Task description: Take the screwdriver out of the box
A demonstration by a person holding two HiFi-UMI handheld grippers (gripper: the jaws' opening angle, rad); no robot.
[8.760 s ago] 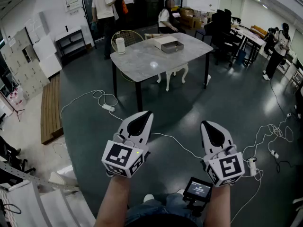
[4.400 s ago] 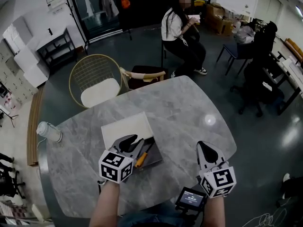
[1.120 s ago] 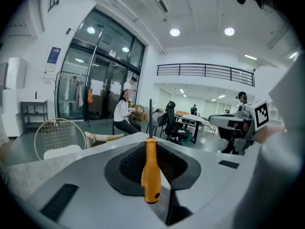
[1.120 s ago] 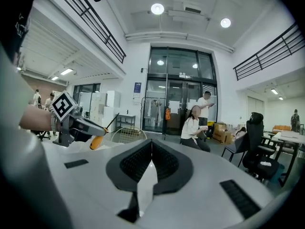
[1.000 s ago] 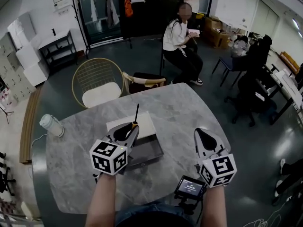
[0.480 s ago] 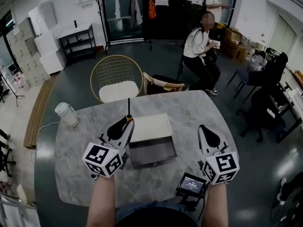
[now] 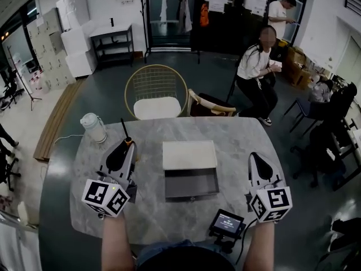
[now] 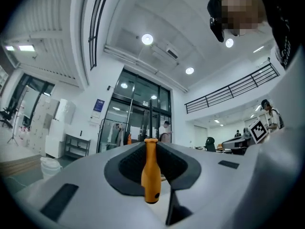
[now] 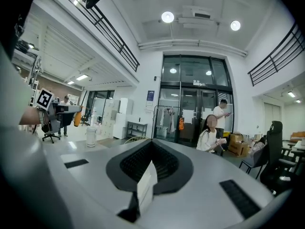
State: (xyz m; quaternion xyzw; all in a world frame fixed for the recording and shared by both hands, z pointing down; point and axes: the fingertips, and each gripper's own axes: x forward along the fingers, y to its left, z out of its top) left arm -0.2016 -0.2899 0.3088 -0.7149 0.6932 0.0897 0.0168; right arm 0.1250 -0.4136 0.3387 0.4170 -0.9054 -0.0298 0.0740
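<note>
My left gripper (image 7: 119, 153) is shut on the screwdriver's orange handle (image 7: 128, 142), over the table to the left of the box. The black shaft (image 7: 123, 129) sticks out past the jaw tips, pointing away from me. In the left gripper view the orange handle (image 8: 151, 171) stands upright between the jaws of that gripper (image 8: 151, 149), lifted toward the room. The box (image 7: 190, 183) lies open mid-table, its grey tray bare, its white lid (image 7: 189, 154) behind. My right gripper (image 7: 258, 169) hovers right of the box, jaws together and empty, as the right gripper view (image 9: 152, 147) also shows.
A white jug (image 7: 93, 127) stands at the grey marble table's (image 7: 237, 145) far left corner. A gold wire chair (image 7: 156, 92) is behind the table, and a person sits beyond it (image 7: 256, 72). A small screen (image 7: 227, 223) hangs near my body.
My left gripper has carried the screwdriver left and up, away from the box, and its tip has swung upward. The right gripper has shifted only slightly.
</note>
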